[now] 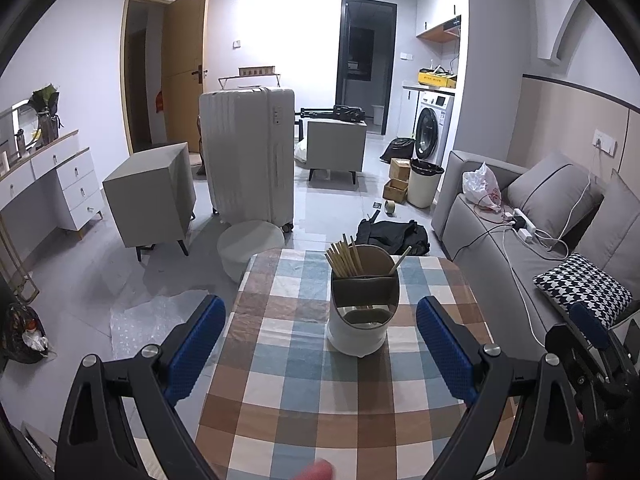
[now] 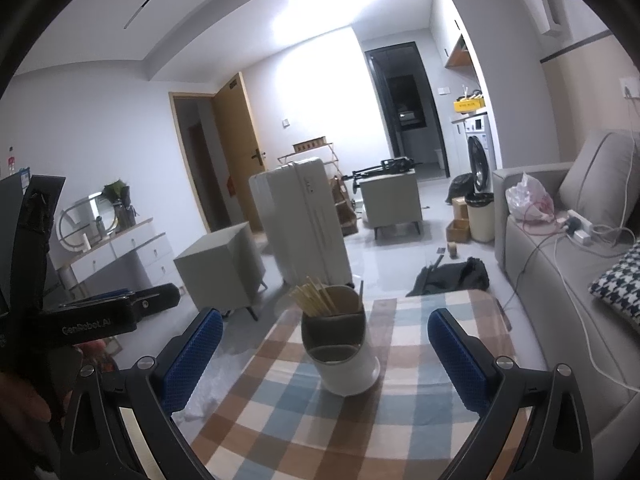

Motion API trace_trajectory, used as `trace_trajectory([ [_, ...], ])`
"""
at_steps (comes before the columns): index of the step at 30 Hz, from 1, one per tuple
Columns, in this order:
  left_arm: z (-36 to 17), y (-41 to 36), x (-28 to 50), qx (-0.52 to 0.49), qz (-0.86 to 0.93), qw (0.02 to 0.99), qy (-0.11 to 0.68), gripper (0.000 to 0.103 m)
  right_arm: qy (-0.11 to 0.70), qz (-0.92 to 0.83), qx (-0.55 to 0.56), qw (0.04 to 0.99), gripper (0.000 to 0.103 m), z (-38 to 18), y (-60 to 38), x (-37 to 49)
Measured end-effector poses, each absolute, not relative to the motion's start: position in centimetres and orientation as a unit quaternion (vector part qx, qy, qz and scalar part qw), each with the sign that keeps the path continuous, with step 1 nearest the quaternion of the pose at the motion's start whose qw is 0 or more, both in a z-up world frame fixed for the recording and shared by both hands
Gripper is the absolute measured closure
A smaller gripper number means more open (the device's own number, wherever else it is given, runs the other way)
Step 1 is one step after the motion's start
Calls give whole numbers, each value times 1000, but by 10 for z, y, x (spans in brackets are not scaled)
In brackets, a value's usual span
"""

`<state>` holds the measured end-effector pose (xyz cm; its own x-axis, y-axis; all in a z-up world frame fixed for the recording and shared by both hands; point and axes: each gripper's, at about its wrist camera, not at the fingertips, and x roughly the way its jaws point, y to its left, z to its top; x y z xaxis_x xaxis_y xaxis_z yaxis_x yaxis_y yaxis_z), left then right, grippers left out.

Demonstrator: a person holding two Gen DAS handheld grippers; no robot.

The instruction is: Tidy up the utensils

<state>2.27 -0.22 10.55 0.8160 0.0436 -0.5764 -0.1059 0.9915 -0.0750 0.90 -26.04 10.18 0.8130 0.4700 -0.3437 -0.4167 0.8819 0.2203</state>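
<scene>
standing on the checked tablecloth (image 1: 304,380), the utensil holder (image 1: 362,320) hides most of its chopsticks (image 1: 343,258); behind them a handle (image 1: 400,261) is indistinct. left gripper (image 1: 320,340) and right gripper (image 2: 325,352) gape, empty, before the holder.

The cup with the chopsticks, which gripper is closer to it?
Hard to call; perhaps the right. The left gripper is open and faces the holder straight on. The right gripper, also open, sits beside it, with the holder slightly left of center. Neither touches it.

Spoon (image 1: 400,260) bowl hidden inside holder (image 1: 362,320). Chopsticks' (image 1: 344,258) lower ends too. Pink blur (image 1: 318,472) at bottom edge, unidentifiable.
</scene>
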Motion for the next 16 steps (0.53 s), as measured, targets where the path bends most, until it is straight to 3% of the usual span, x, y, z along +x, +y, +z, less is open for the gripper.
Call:
trace_trajectory([
  [16,105,2,21,-55,31,955,288,9,196,229,64,951,0,104,-262,7],
])
